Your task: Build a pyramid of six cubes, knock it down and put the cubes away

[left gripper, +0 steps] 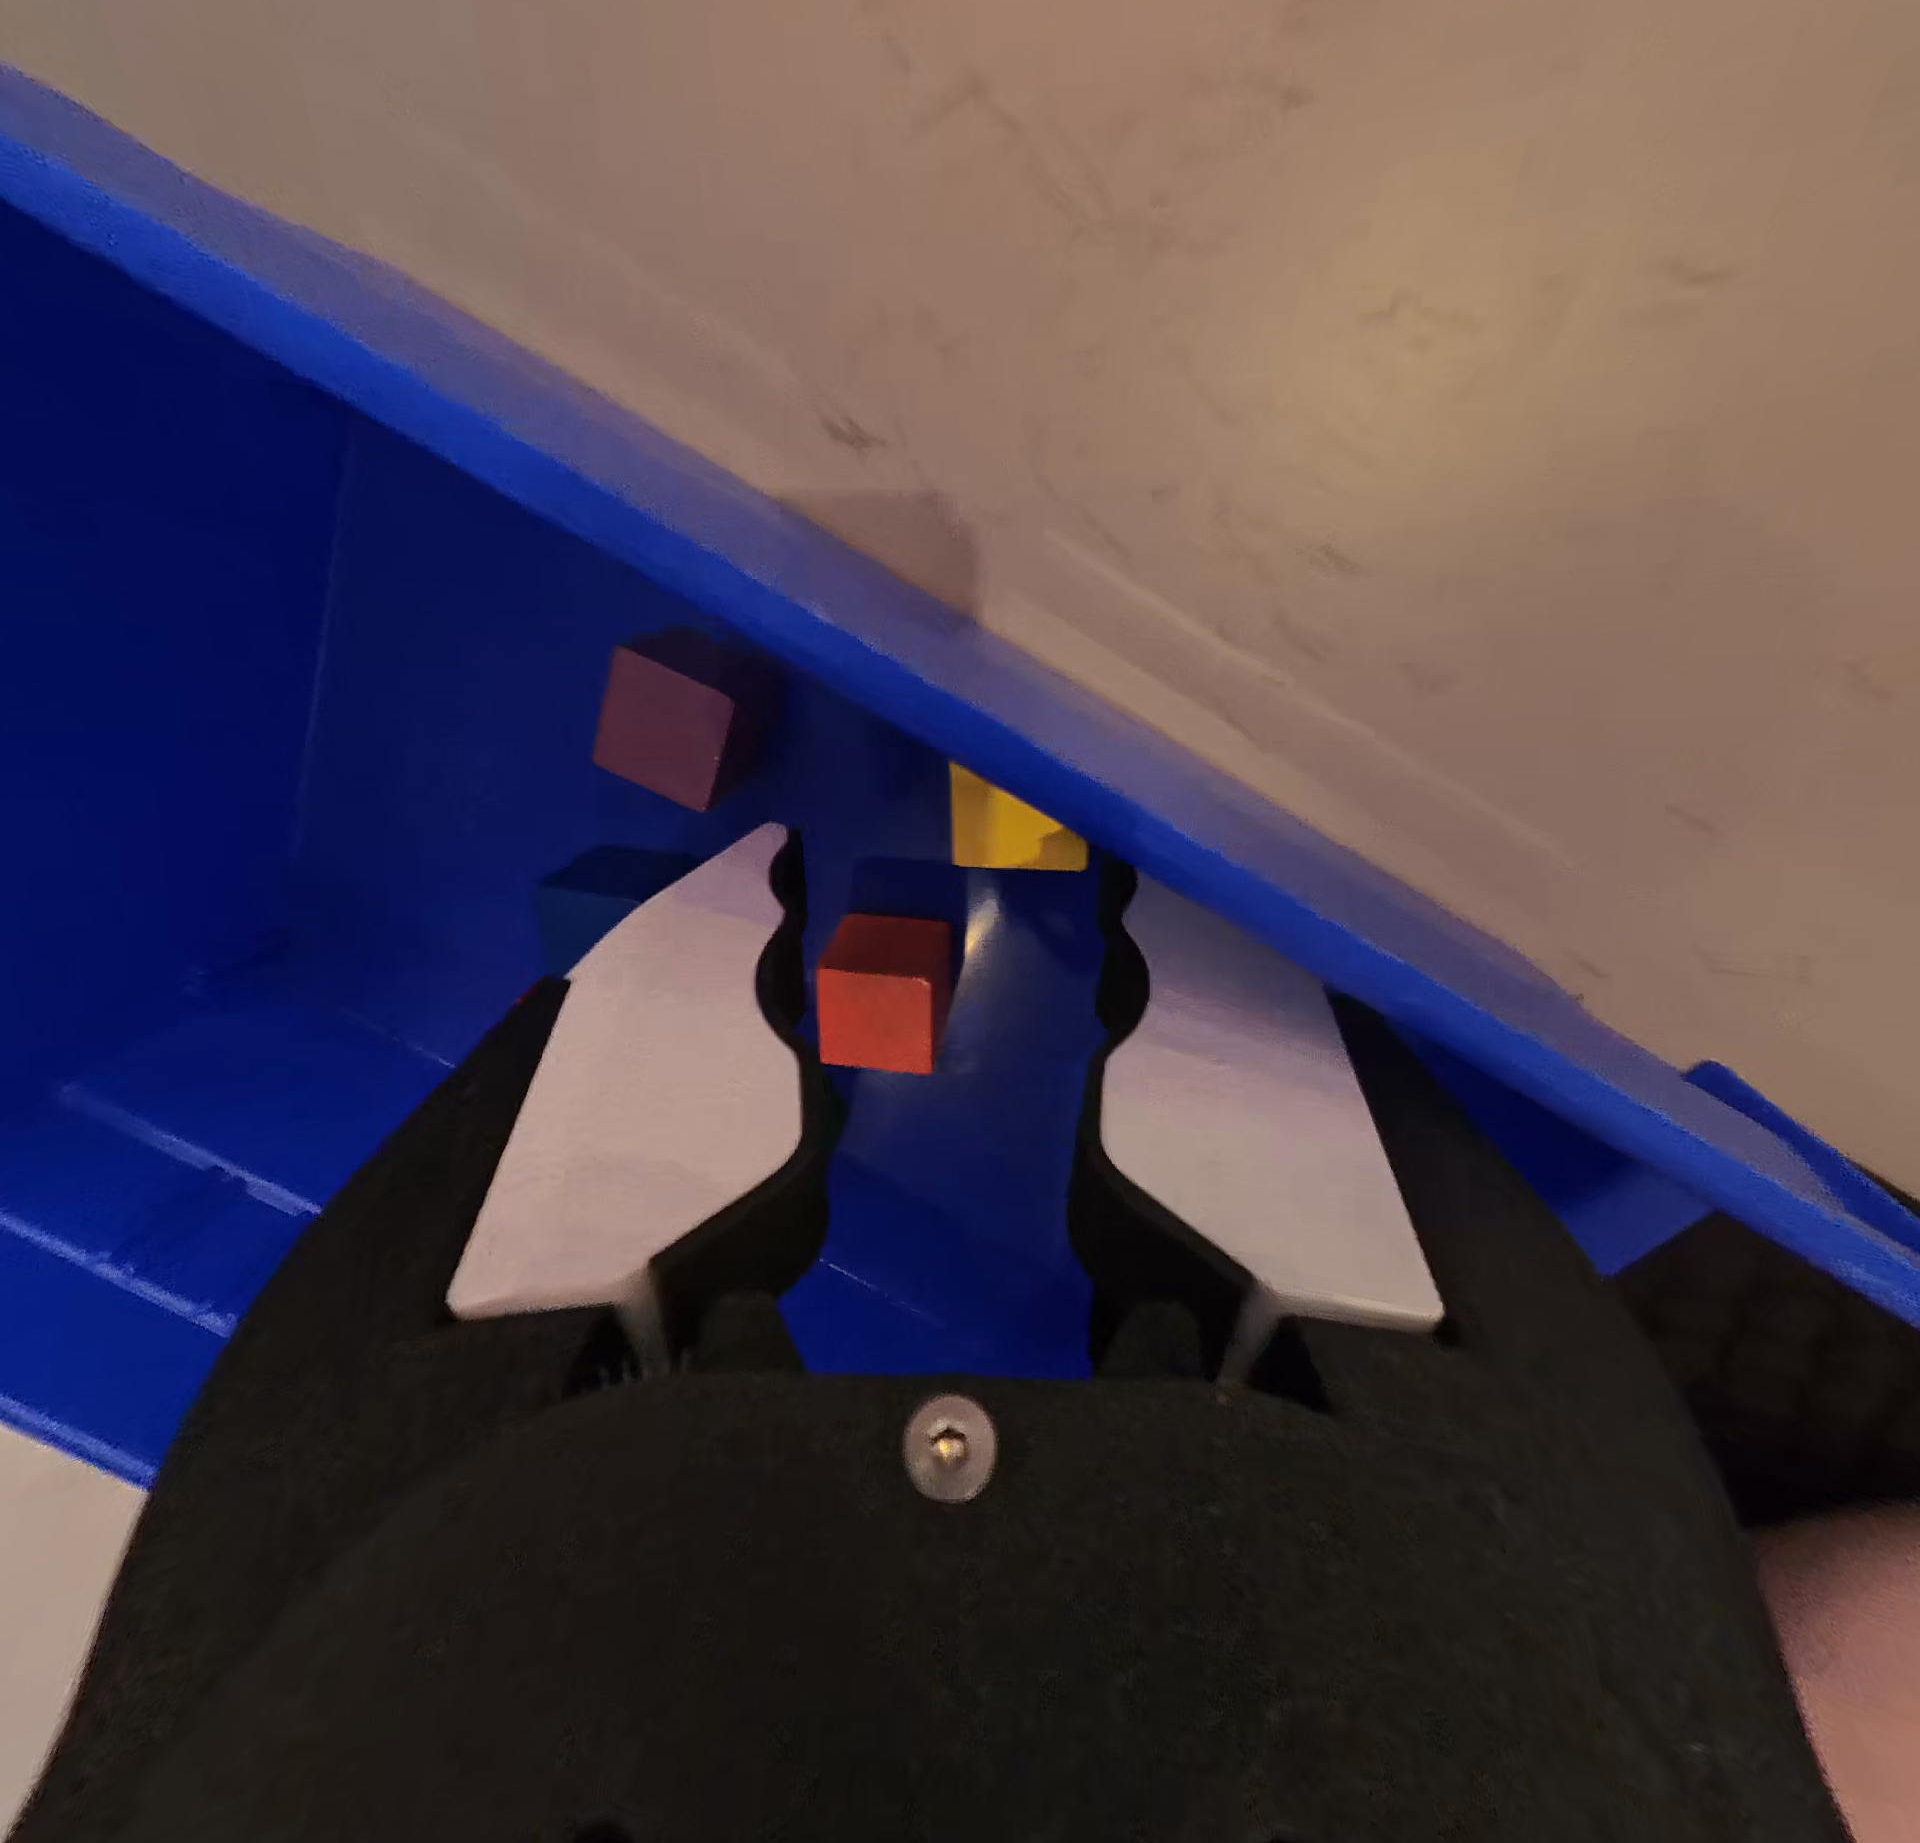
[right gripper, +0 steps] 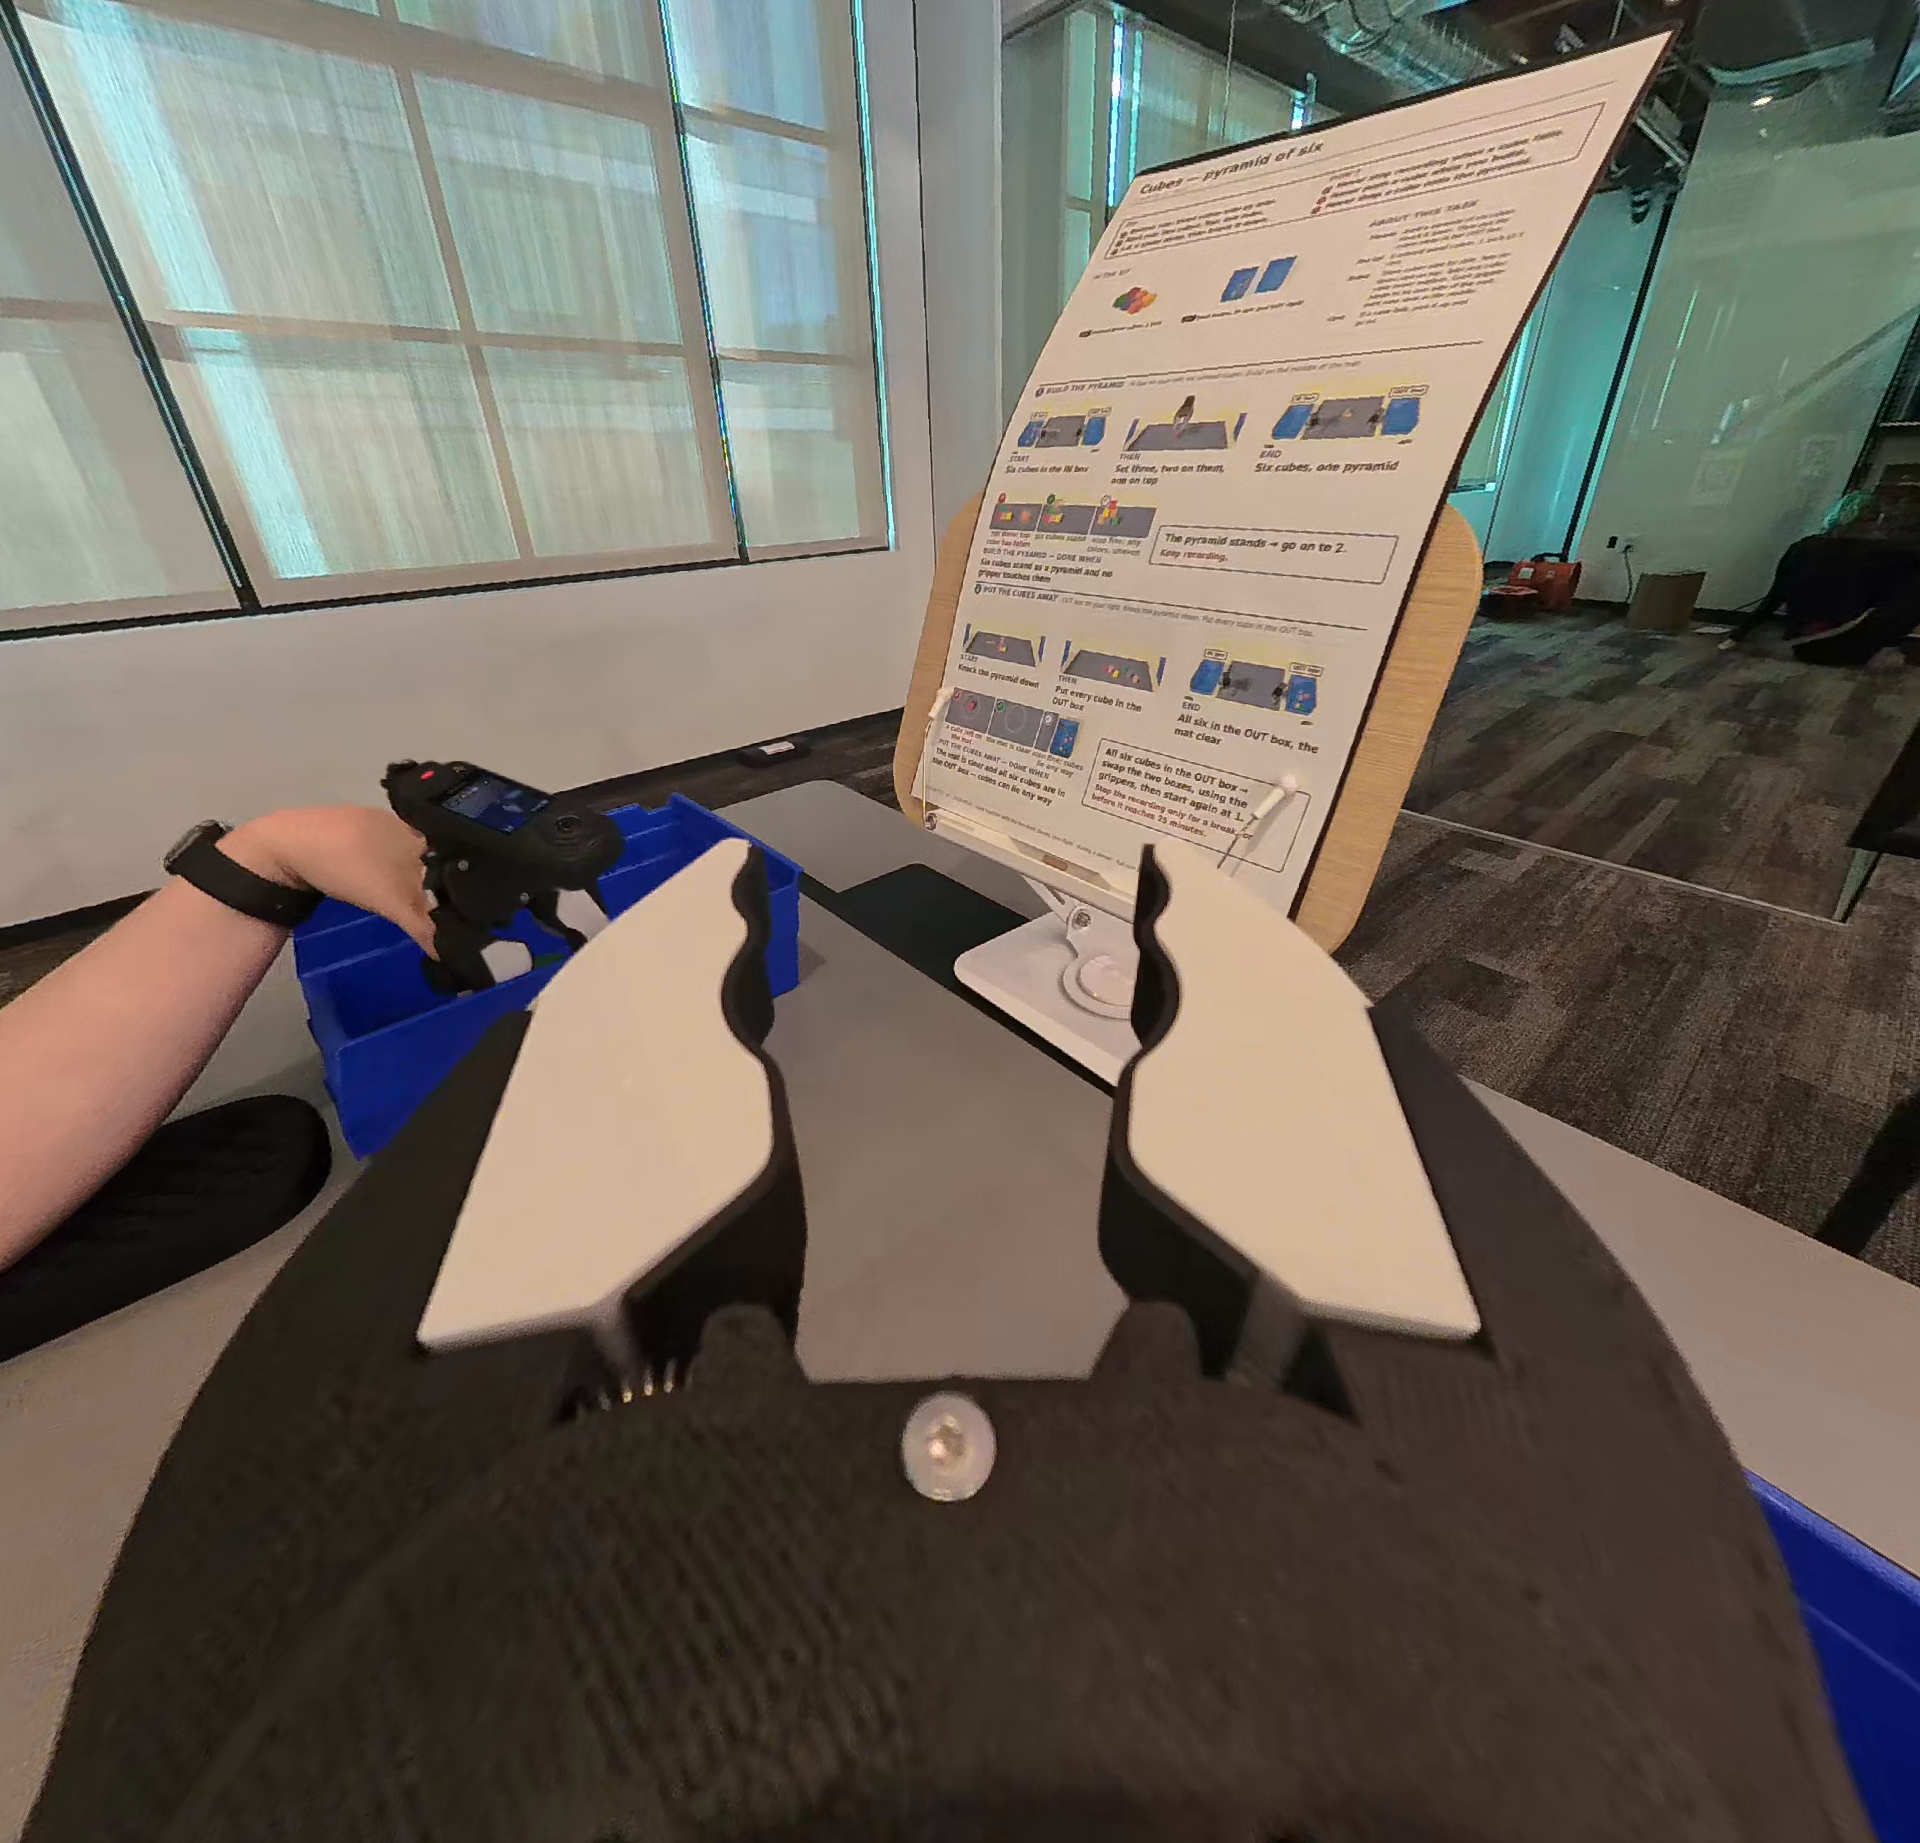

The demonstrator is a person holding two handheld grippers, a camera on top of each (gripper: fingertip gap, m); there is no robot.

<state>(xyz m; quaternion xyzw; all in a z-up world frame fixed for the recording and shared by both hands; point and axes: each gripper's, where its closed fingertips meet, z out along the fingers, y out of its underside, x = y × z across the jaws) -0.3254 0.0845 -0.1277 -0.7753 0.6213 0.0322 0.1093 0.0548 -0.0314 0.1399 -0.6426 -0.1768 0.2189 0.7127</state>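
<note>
Red is the colour that matters: the red cube (left gripper: pixel 883 993) lies on the floor of the blue bin (left gripper: pixel 260 650), straight ahead of the left claw (left gripper: pixel 951 879) and between its two fingers, which stand apart with nothing gripped. It sits closer to the left finger than the right, with no contact visible on either side. A purple cube (left gripper: pixel 675 718) rests farther in and to the left, a yellow cube (left gripper: pixel 1003 822) beyond near the bin wall, and a dark blue cube (left gripper: pixel 592 900) is half hidden behind the left finger. The right claw (right gripper: pixel 951 946) hovers wide and empty over the grey desk (right gripper: pixel 935 1170), well apart from the bin (right gripper: pixel 395 1024), so the left is plainly nearer. Judging by this, a small shift rightward would centre the cube before closing.
</note>
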